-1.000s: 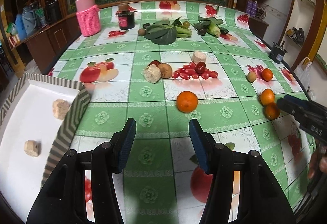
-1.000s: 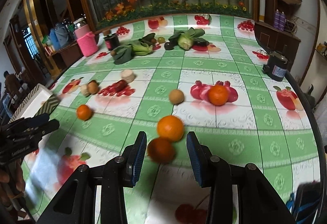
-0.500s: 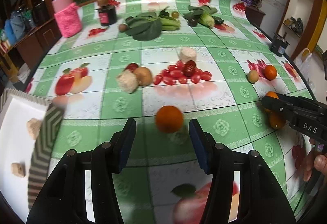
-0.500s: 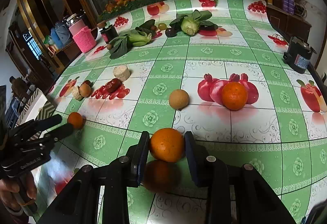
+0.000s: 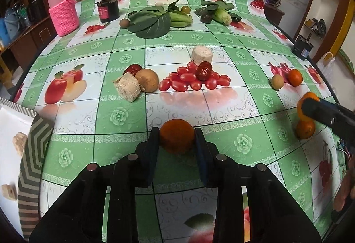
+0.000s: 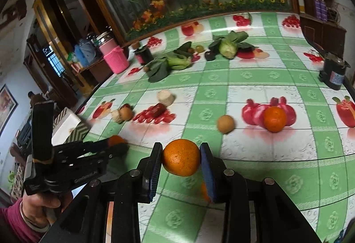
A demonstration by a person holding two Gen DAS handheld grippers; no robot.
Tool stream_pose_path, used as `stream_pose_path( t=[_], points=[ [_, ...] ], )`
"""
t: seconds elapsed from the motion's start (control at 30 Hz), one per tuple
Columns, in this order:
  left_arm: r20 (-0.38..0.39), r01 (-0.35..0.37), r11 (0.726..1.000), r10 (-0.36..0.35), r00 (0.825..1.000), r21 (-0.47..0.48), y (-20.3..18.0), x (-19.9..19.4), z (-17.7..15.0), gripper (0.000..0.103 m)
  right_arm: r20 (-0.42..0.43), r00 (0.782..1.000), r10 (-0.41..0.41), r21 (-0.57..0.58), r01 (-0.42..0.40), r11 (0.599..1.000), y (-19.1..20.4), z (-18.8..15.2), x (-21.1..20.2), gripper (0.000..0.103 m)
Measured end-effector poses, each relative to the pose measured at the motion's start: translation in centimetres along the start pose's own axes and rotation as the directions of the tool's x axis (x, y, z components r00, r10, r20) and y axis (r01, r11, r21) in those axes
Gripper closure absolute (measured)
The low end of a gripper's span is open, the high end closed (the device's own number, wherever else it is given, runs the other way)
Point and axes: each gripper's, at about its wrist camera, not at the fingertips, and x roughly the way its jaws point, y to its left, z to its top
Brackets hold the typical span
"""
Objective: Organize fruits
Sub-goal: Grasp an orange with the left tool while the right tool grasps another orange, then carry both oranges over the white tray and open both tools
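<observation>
Green checked oilcloth printed with fruit covers the table [image 5: 124, 52], and real produce lies scattered over it. We have our left gripper [image 5: 176, 143] closing on an orange [image 5: 176, 139] near our edge of the table; its pads already sit against both sides of the fruit, which seems to rest on the cloth. Our right gripper [image 6: 180, 162] pinches a second orange [image 6: 180, 157] across its widest part, probably so the round skin cannot slip, and another orange [image 5: 305, 129] sits just below it. Taking one in each hand likely lets us carry both in a single trip. A white tray with a striped rim [image 5: 33, 143] waits at the left and holds only pale chunks. Cherry tomatoes [image 5: 193, 80], a kiwi [image 5: 146, 80] and a further orange [image 6: 275, 119] lie farther out.
</observation>
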Motion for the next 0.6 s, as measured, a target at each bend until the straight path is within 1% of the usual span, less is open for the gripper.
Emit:
stream_pose_path(
  t=[0.17, 0.3, 0.37, 0.5, 0.6],
  points=[
    [0.022, -0.006, 1.000, 0.007, 1.000, -0.016, 0.7, -1.7, -0.5, 0.073, -0.014, 1.000, 0.028, -0.007, -0.028, 1.000, 1.3, -0.5, 0.4, 0.069],
    [0.042, -0.042, 0.999, 0.043, 0.998, -0.021, 1.6, -4.3, -0.8, 0.073, -0.023, 0.998, 0.055, -0.026, -0.056, 0.998, 3.1, 0.1, 0.3, 0.069],
    [0.071, -0.069, 0.997, 0.070, 0.995, -0.016, 2.1, -6.3, -0.6, 0.073, -0.012, 0.998, 0.066, -0.050, -0.066, 0.997, 4.4, 0.9, -0.3, 0.069],
    [0.144, -0.130, 0.991, 0.133, 0.981, -0.028, 3.3, -9.7, -0.4, 0.073, 0.032, 0.995, 0.096, -0.095, -0.093, 0.991, 7.0, 2.1, -1.8, 0.069],
    [0.182, -0.172, 0.984, 0.176, 0.967, -0.039, 4.1, -11.1, -0.9, 0.073, 0.044, 0.992, 0.116, -0.110, -0.110, 0.988, 8.5, 1.8, -1.8, 0.069]
  ],
)
